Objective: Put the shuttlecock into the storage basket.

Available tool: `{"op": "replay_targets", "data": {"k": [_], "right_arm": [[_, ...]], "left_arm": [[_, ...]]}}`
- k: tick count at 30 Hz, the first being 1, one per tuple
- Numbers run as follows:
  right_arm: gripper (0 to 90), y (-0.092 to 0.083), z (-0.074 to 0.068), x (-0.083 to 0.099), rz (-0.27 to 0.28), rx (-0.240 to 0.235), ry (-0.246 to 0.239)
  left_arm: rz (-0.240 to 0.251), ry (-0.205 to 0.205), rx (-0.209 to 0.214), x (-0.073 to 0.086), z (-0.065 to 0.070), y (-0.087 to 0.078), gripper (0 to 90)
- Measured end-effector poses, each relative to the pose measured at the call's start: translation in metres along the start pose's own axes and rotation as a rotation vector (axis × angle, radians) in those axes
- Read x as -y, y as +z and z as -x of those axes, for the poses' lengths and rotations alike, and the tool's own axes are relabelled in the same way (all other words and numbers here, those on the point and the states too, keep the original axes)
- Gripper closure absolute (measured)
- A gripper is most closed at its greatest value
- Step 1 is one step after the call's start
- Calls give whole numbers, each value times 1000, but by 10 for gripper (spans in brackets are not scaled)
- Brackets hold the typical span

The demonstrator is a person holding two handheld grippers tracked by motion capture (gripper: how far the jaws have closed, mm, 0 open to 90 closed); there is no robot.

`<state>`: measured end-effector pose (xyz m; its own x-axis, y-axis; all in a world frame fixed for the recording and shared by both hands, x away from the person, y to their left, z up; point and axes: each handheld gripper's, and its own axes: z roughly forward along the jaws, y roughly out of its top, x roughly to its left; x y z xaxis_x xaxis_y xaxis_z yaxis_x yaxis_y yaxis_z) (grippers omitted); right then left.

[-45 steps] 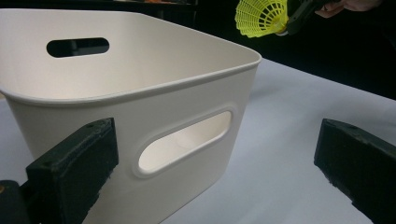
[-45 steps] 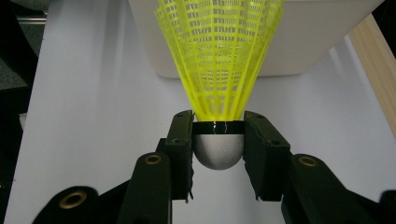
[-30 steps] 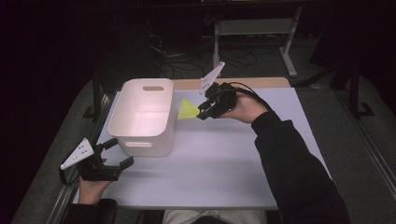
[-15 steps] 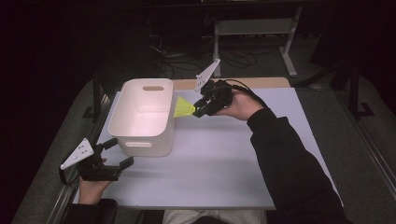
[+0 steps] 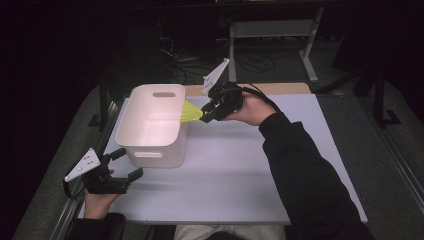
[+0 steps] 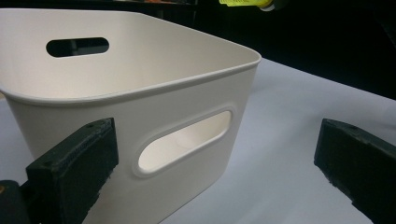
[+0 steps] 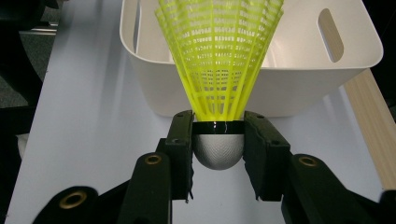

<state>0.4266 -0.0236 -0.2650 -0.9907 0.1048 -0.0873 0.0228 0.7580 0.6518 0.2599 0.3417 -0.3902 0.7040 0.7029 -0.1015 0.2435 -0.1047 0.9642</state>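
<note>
The right gripper (image 7: 218,154) clamps its two black jaws on the rounded grey-white cork head of a neon-yellow plastic shuttlecock (image 7: 219,60), the pads pressing either side of the black band around that head. The shuttlecock's long axis runs straight out along the jaws, head in the grip and slatted skirt flaring away toward the white plastic storage bin with cut-out handles (image 7: 299,88). From the high view the right gripper (image 5: 206,114) sits above the bin's right-hand rim (image 5: 172,132), and the shuttlecock (image 5: 190,112) lies nearly level, skirt pointing left over the bin's open mouth, off the white table top (image 5: 240,170). The right gripper view gives what the high view cannot: the mesh of the skirt, the head seated between the pads, and a pale wooden strip (image 7: 373,130) along the table's edge. The left gripper (image 5: 127,162) rests low at the near left corner of the table, jaws spread wide with nothing between them. Its own view looks at the bin's near wall and oval handle slot (image 6: 187,140), and catches a sliver of yellow shuttlecock (image 6: 243,3) at the very top.
</note>
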Motion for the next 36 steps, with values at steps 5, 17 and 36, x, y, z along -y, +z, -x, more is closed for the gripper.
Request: {"op": "replay_targets", "data": {"k": [5, 17, 36], "right_arm": [[632, 4, 1, -7, -3, -7, -11], [632, 11, 1, -17, -8, -14, -18], [632, 30, 1, -41, -5, -42, -47]], "left_arm": [[0, 0, -1, 0, 0, 0, 0], [2, -1, 0, 0, 0, -1, 0], [7, -4, -2, 0, 0, -1, 0]]}}
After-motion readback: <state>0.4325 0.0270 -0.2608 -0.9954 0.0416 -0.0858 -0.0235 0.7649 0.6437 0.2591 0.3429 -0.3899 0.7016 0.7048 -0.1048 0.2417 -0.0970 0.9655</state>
